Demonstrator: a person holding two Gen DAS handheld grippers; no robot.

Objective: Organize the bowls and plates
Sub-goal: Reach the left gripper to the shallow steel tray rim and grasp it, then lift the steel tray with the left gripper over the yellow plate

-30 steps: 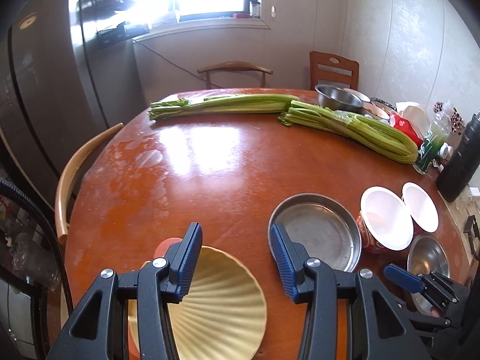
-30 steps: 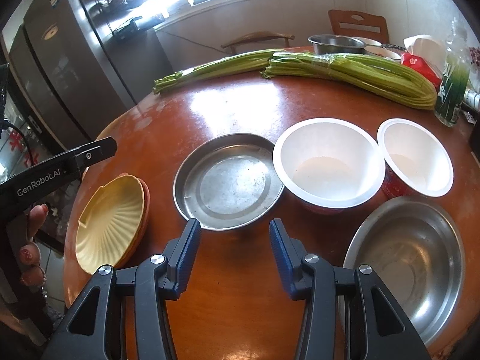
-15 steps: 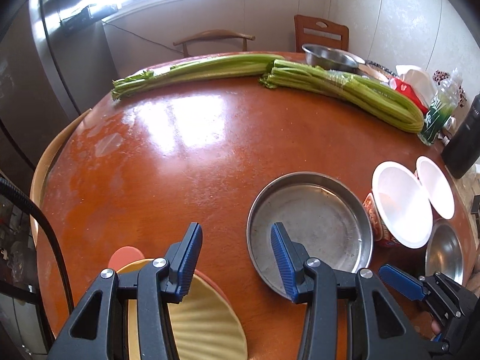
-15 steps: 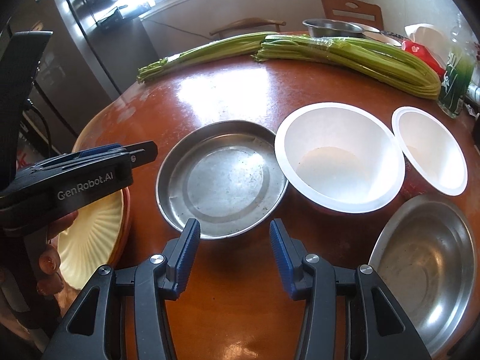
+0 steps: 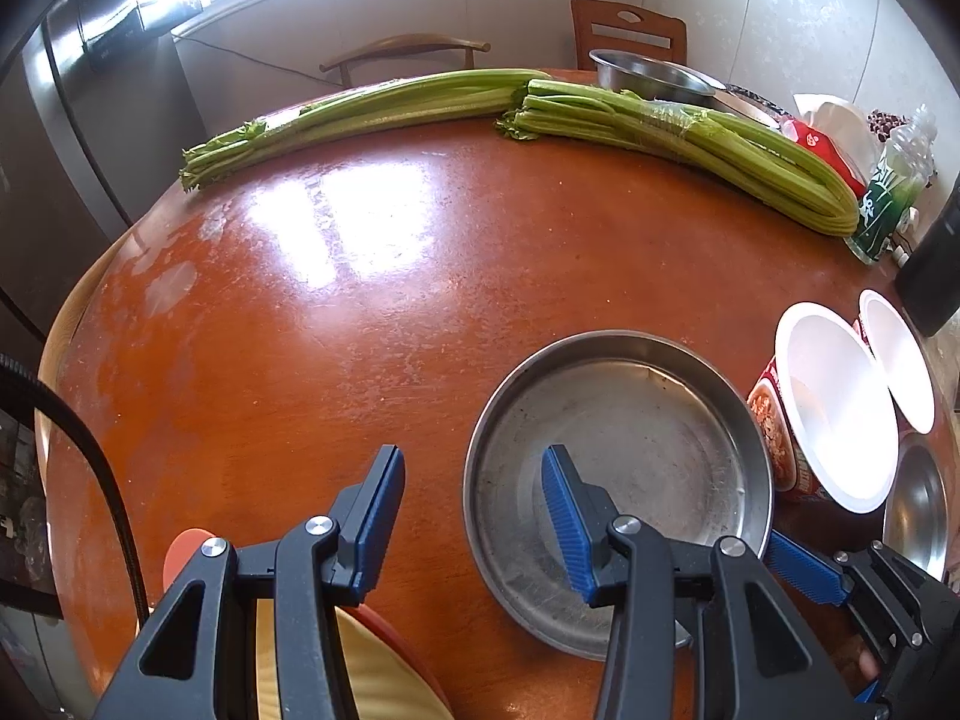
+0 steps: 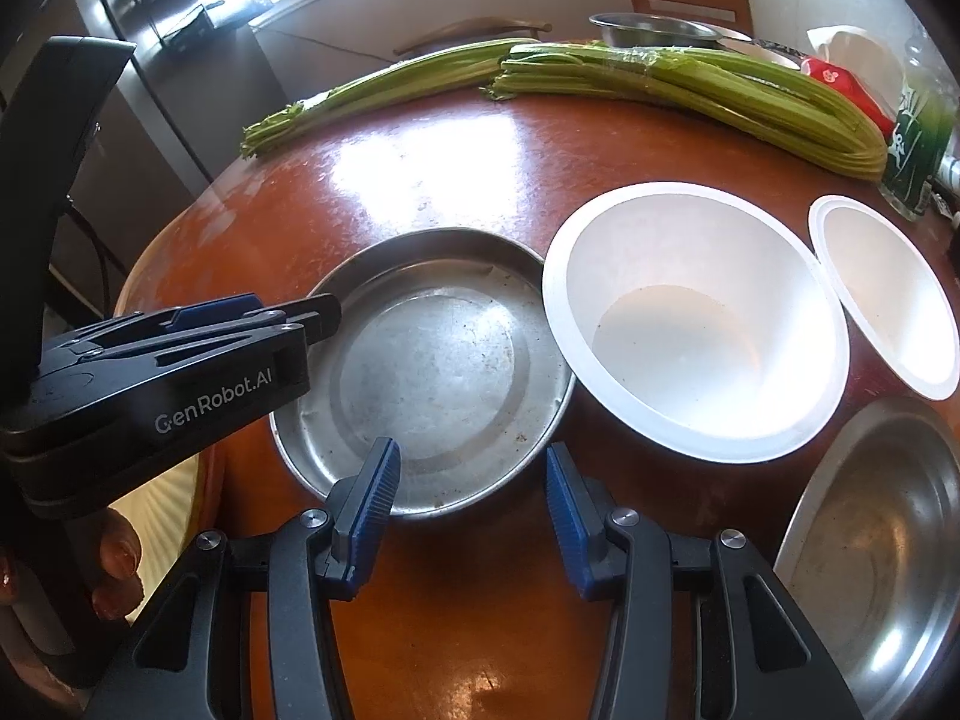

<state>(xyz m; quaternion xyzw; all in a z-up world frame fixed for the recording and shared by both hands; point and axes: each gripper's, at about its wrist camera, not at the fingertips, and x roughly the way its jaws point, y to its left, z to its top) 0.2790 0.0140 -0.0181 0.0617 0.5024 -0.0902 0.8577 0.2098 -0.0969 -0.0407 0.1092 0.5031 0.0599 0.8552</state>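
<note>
A shallow steel plate (image 5: 630, 468) (image 6: 432, 360) lies on the round red-brown table (image 5: 360, 330). My left gripper (image 5: 474, 510) (image 6: 300, 318) is open and straddles the plate's left rim, one pad over the inside, without touching it. My right gripper (image 6: 471, 492) is open just above the plate's near rim, holding nothing. Right of the plate stand a large white bowl (image 6: 690, 330), a smaller white bowl (image 6: 888, 294) and a steel bowl (image 6: 882, 546). A ribbed yellow plate (image 5: 384, 678) rests on an orange plate (image 5: 186, 552) at the near left, mostly hidden.
Two bunches of celery (image 5: 690, 138) lie across the far side of the table. Behind them are another steel bowl (image 5: 648, 72), a red packet (image 5: 822, 144) and a green bottle (image 5: 888, 198). Chairs (image 5: 630, 30) ring the table. A refrigerator (image 5: 72, 120) stands at left.
My left gripper came down and to the right, from over the yellow plate to the steel plate's left rim. My right gripper sank closer to the plate's near rim.
</note>
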